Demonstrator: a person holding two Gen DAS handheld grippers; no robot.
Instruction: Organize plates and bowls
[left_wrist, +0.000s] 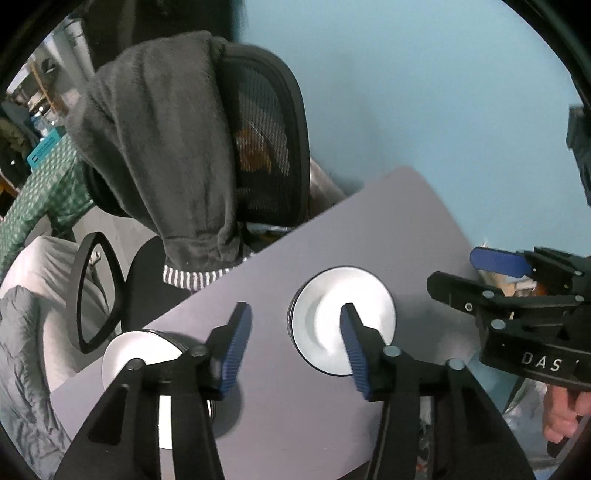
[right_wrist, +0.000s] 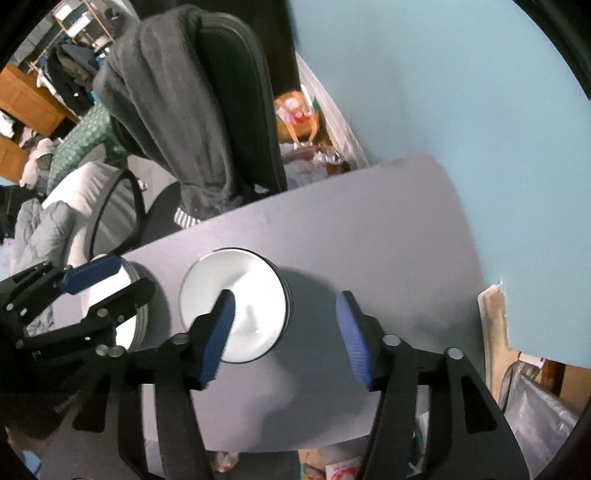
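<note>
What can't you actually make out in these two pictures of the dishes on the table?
- White dish stack on the left: the left tool covers its near part in the left wrist view; the piece count is unclear.
- Same stack in the right wrist view: mostly hidden behind the left tool.
- Middle dish stack: bowls or plates is unclear; the right tool finger crosses it.
- Right tool: cut off by the left view's edge.

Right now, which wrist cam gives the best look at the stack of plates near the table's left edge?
Left wrist view, marginally: the plate stack shows its white top and layered rim, though the left gripper hides its near half. In the right wrist view the left gripper's fingers cover most of the stack.
</note>
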